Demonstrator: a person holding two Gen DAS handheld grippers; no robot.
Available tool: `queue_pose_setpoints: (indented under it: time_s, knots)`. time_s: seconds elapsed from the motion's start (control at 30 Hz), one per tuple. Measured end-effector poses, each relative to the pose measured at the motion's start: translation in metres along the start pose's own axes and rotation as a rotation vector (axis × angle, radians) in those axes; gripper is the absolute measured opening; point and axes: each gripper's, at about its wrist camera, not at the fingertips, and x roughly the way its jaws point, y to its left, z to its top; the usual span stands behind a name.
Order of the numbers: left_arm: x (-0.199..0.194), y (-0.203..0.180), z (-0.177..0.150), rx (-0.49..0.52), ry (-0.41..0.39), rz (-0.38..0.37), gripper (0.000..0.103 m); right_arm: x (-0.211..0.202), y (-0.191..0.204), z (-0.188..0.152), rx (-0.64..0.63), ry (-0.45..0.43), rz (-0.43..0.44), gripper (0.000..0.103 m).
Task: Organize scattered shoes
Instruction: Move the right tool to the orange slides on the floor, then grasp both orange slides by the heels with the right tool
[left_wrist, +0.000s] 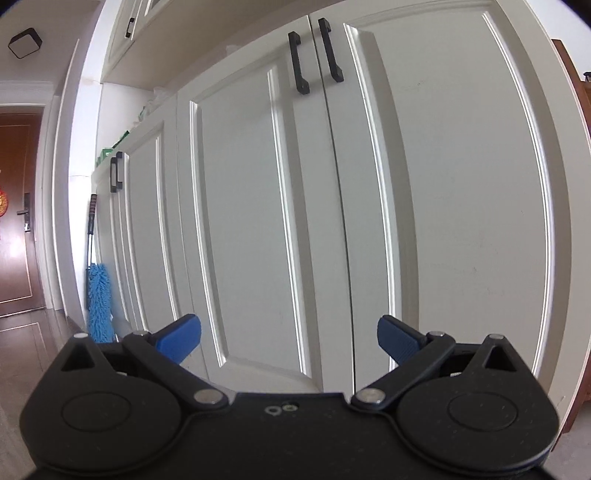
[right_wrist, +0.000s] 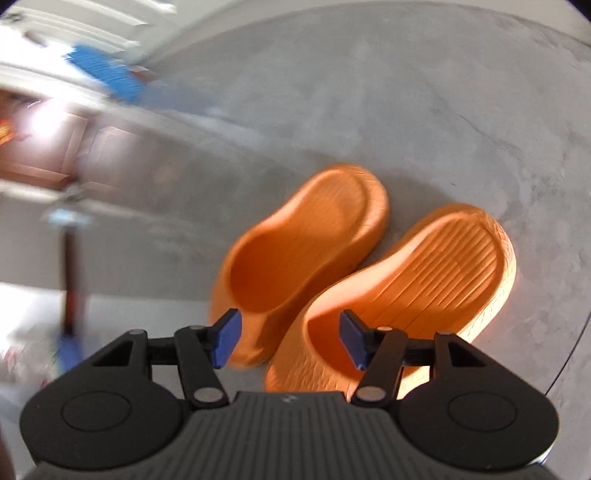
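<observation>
Below | right hand-held gripper (right_wrist: 288, 339) agape over 2 ribbed orange foam slippers (right_wrist: 354, 258) | left hand-held gripper (left_wrist: 289, 341) agape

Two orange slippers (right_wrist: 299, 236) (right_wrist: 417, 284) on grey floor, side by side, touching near toes, from 12 to 2 o'clock of right gripper

Three white cabinet doors (left_wrist: 243, 221) (left_wrist: 443, 206) (left_wrist: 144, 221) in left view; four black door handles there: pair (left_wrist: 298, 62) (left_wrist: 330, 50) at 12 o'clock, one (left_wrist: 116, 171) at 9, one (left_wrist: 130, 27) at 11

One blue mop (left_wrist: 99, 302) at 9 o'clock

Two grippers: left (left_wrist: 289, 339), right (right_wrist: 289, 339)
</observation>
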Motion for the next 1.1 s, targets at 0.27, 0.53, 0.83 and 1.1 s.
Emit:
queue_pose_setpoints:
  time_s: [0.27, 0.53, 0.83, 1.1]
  knots:
    - [0.012, 0.017, -0.009, -0.035, 0.047, 0.004, 0.102, 0.043, 0.0, -0.007, 0.35, 0.058, -0.086, 0.07]
    - [0.02, 0.01, -0.015, -0.041, 0.089, -0.038, 0.102, 0.05, 0.038, -0.003, -0.291, 0.234, -0.201, 0.038]
    - [0.023, -0.017, -0.017, -0.057, 0.09, -0.099, 0.102, -0.017, -0.004, 0.004, -0.817, 0.362, -0.537, 0.038]
    - [0.017, -0.092, -0.031, 0.001, 0.119, -0.286, 0.102, -0.122, -0.165, 0.018, -0.414, 0.501, -0.585, 0.042]
